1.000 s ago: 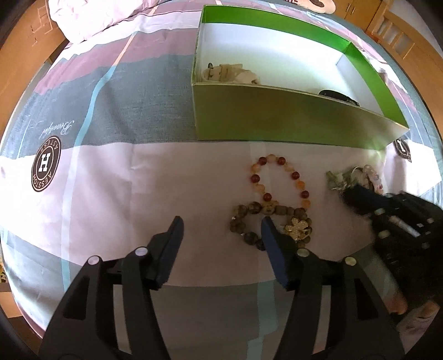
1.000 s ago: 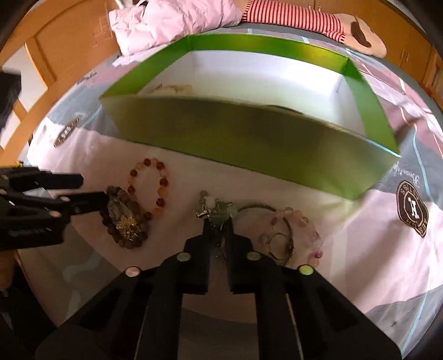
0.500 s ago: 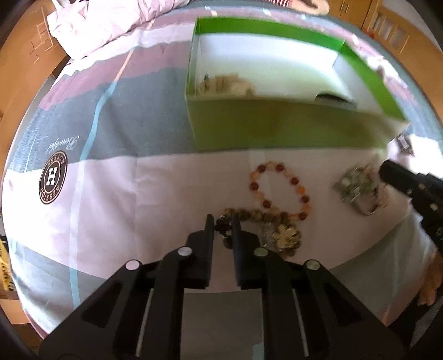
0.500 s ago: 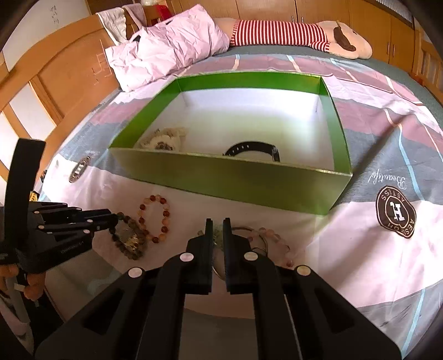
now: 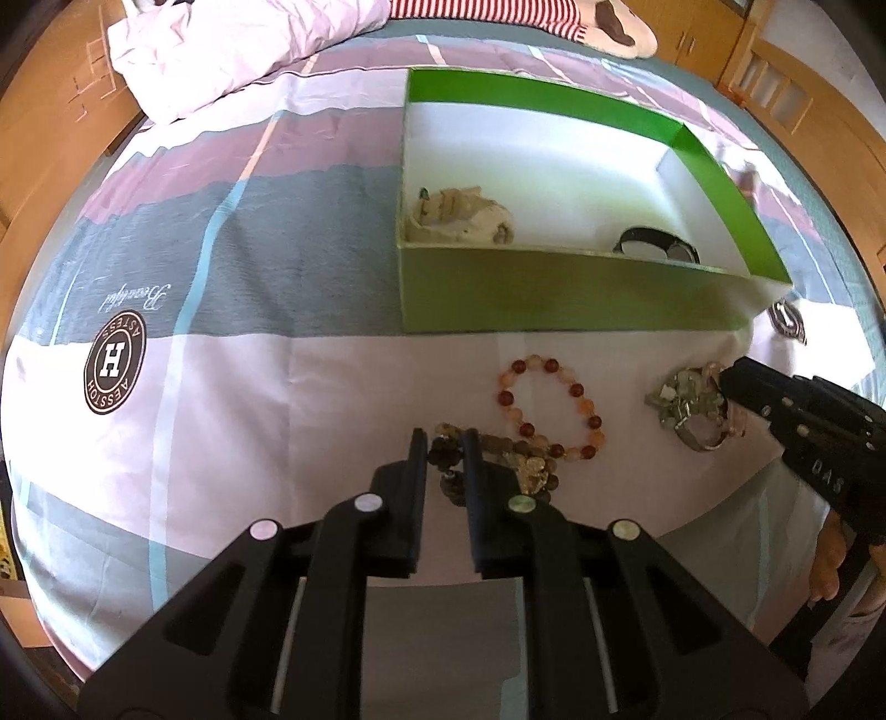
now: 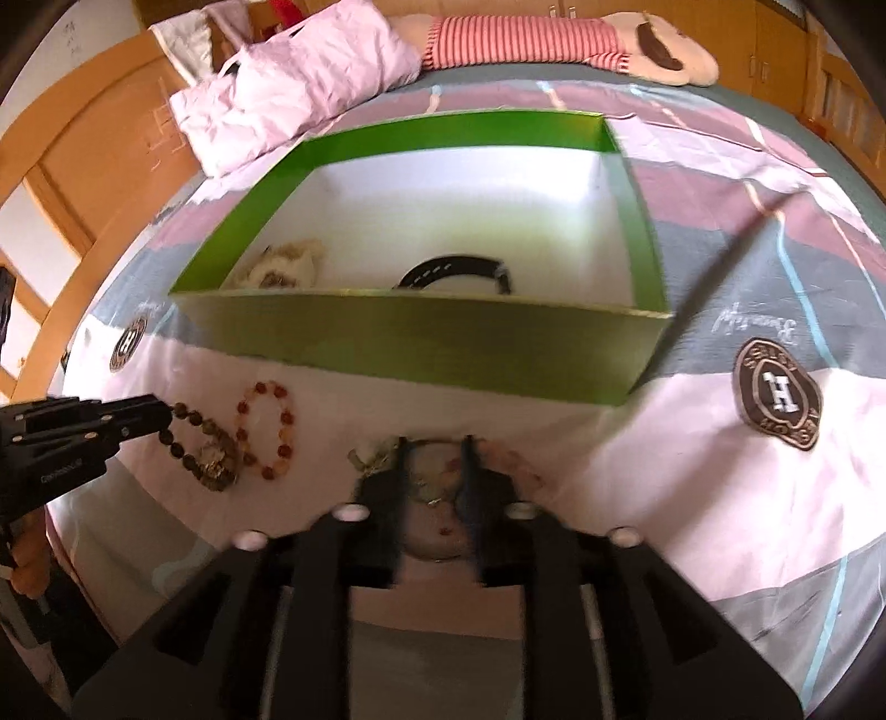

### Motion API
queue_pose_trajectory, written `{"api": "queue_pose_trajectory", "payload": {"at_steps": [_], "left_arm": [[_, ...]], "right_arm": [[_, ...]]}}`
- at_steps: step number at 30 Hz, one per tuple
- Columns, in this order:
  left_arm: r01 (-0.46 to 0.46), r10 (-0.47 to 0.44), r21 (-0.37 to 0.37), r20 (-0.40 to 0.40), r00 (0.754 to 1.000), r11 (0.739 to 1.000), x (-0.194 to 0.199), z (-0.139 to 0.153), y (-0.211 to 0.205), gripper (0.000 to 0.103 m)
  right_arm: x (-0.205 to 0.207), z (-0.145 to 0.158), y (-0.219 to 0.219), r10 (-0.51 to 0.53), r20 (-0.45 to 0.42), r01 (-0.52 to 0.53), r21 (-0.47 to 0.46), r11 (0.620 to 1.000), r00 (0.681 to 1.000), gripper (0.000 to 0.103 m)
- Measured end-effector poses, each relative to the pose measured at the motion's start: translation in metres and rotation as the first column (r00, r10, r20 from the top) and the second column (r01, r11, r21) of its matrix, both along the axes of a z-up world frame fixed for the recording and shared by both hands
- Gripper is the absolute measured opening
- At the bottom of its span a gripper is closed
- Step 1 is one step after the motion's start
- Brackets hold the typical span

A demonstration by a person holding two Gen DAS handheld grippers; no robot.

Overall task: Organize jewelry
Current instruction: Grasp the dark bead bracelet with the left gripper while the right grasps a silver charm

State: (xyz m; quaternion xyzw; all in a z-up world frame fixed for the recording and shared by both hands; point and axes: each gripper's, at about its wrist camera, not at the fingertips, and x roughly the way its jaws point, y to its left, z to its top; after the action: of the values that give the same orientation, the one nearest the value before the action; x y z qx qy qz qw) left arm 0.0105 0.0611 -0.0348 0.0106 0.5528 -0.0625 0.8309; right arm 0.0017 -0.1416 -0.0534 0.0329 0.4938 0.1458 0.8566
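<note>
My left tongs (image 5: pixel 444 443) pinch the dark bead bracelet (image 5: pixel 498 459), its strand trailing right of the tips on the bed, with the green box (image 5: pixel 554 288) straight ahead; my right tongs (image 6: pixel 434 451), slightly parted, straddle the pale jewelry cluster (image 5: pixel 689 399).

On the bed (image 5: pixel 232 387) we find the open box (image 5: pixel 554 288) at 12 o'clock from the left gripper (image 5: pixel 444 443), with a pale bundle (image 5: pixel 457 216) in its near-left corner and a watch (image 5: pixel 656 243) in its near-right. Between box and gripper lies a round bead bracelet (image 5: pixel 548 407); a darker bead bracelet (image 5: pixel 498 454) touches it at 6 o'clock. At 3 o'clock sits a tangled jewelry cluster (image 5: pixel 689 401) beside the right gripper (image 6: pixel 434 446). At 11 o'clock, behind everything, lies a pillow (image 5: pixel 238 50)
</note>
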Motion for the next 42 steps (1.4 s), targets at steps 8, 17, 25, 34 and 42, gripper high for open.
{"api": "queue_pose_trajectory", "payload": {"at_steps": [8,17,25,34,42], "left_arm": [[0.008,-0.008,0.015,-0.017,1.0,1.0,-0.001,-0.007,-0.002,0.013],[-0.057,0.058,0.021,-0.04,0.998,0.998,0.005,-0.01,0.013,0.023],[-0.113,0.115,0.035,-0.071,0.991,0.993,0.01,-0.017,0.027,0.03],[-0.099,0.106,0.07,-0.099,0.989,0.993,0.015,-0.034,0.021,0.034],[-0.054,0.06,0.094,-0.059,0.996,0.994,0.009,-0.032,0.01,0.006]], "right_arm": [[-0.005,-0.014,0.028,0.092,0.002,-0.092,-0.076,0.993,0.996,0.046],[-0.009,-0.008,0.027,0.116,0.004,-0.115,-0.063,0.991,0.993,0.006],[-0.004,0.008,0.007,0.046,0.031,-0.045,-0.02,0.999,0.998,0.006],[0.0,-0.003,0.005,0.029,-0.018,-0.03,-0.022,0.999,0.999,0.006],[-0.001,-0.006,0.005,0.03,-0.03,-0.03,-0.016,0.999,0.999,0.006]]}}
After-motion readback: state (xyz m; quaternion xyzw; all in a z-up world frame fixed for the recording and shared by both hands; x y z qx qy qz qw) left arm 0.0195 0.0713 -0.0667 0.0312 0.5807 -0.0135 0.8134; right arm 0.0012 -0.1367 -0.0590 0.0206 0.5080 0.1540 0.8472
